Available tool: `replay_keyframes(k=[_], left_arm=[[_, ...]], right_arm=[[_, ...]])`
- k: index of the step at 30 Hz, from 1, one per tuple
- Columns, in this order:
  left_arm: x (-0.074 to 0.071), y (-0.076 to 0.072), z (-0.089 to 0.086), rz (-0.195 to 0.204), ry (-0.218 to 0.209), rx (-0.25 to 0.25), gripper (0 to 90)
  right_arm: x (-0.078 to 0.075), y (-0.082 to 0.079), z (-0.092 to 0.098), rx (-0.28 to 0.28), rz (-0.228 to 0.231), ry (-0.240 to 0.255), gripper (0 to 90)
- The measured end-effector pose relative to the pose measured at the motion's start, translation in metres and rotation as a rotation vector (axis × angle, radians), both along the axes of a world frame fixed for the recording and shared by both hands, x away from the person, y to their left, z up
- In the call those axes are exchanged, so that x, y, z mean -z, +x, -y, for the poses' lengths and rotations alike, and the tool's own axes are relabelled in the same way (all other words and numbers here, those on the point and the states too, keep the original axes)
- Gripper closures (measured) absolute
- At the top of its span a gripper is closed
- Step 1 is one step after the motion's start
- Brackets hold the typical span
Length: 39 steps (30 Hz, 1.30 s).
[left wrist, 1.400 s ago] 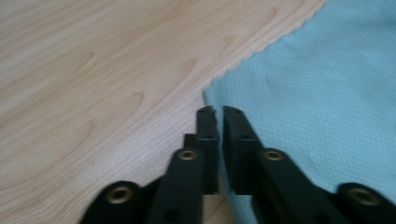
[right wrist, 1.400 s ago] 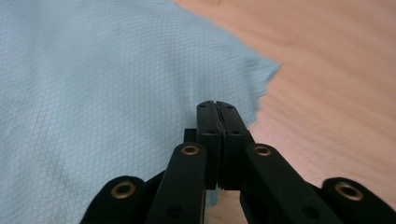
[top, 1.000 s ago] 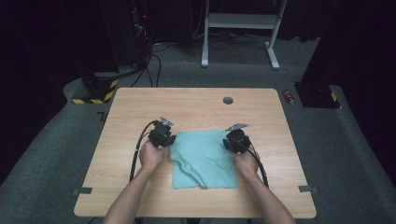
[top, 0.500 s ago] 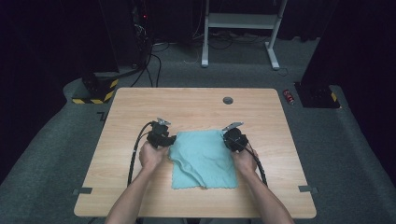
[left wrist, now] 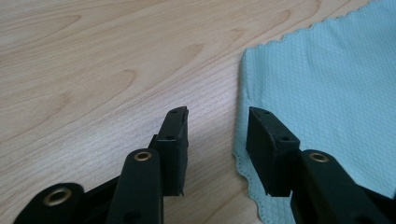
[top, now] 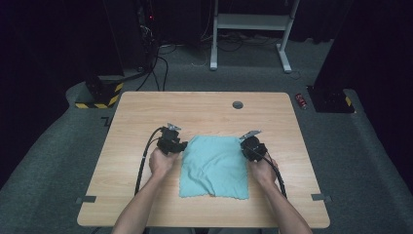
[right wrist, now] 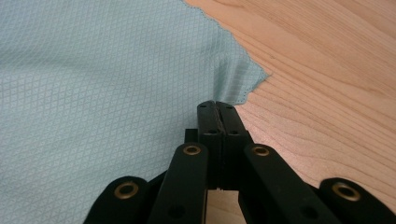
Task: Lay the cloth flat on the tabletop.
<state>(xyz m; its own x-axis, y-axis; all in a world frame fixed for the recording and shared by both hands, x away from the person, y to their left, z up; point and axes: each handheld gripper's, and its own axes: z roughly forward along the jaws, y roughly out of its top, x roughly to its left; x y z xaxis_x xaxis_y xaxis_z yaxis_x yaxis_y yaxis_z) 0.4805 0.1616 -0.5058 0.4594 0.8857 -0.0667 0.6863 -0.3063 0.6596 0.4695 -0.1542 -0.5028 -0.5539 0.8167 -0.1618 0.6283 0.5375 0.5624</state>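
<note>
A light teal cloth (top: 214, 165) lies flat on the wooden table (top: 146, 112), with scalloped edges. My left gripper (top: 182, 145) is at its far left corner, low over the wood. Its jaws have just been opening and stand open. In the left gripper view the left gripper (left wrist: 217, 126) straddles the cloth's (left wrist: 327, 70) edge, with bare wood and a sliver of hem between the pads. My right gripper (top: 242, 146) sits at the far right corner. In the right gripper view the right gripper (right wrist: 218, 109) is shut on the hem of the cloth (right wrist: 93, 70), which puckers at the tips.
A round grommet hole (top: 237, 105) sits near the table's far edge. Bare wood lies beyond and beside the cloth. On the floor are a red can (top: 302, 101), a white desk frame (top: 253, 22) and a black-yellow striped base (top: 100, 100).
Both hands have kept their places at the cloth's far corners. The cloth lies as it did before.
</note>
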Motion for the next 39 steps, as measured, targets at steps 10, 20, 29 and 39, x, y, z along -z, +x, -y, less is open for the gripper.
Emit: replay_keyframes(k=[10,20,29,39], left_arm=[[0.0,0.009,0.015,0.002,-0.021,0.048,75.8],[-0.002,0.013,0.023,-0.007,0.001,0.099,89.6],[-0.007,-0.017,0.058,0.002,0.089,0.38,87.0],[-0.016,-0.008,0.035,0.033,-0.023,0.233,69.0]], right_arm=[[-0.003,0.0,0.003,0.006,-0.002,0.056,82.2],[0.0,0.001,0.002,0.007,-0.015,0.055,82.0],[0.0,0.0,0.001,-0.003,-0.01,0.055,81.6],[-0.004,0.0,0.005,0.002,0.006,0.082,79.8]])
